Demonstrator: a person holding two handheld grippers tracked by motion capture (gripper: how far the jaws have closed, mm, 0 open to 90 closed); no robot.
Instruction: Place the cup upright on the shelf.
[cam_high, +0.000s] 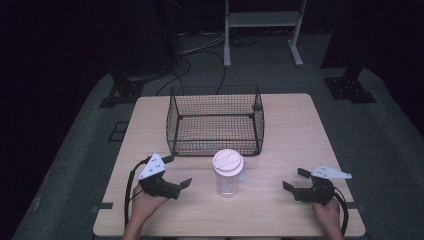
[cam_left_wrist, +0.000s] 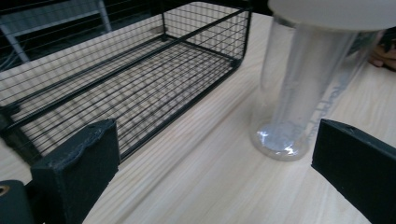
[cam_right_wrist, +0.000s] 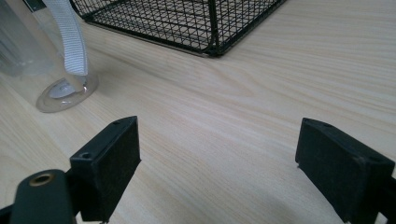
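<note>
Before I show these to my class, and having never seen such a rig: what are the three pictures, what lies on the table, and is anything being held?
A person sits at a wooden table with a hand-held two-jaw tool in each hand; there is no robot arm. The high view looks down from above: the left claw and the right claw both stand open and hold nothing. The other two pictures come from cameras riding on each claw, looking out between its black jaws. On the table stand a black wire basket, with nothing visible inside it, and, nearer the person, an upright clear plastic bottle with a pale lid and a strap. The bottle stands between the two claws, untouched.
</note>
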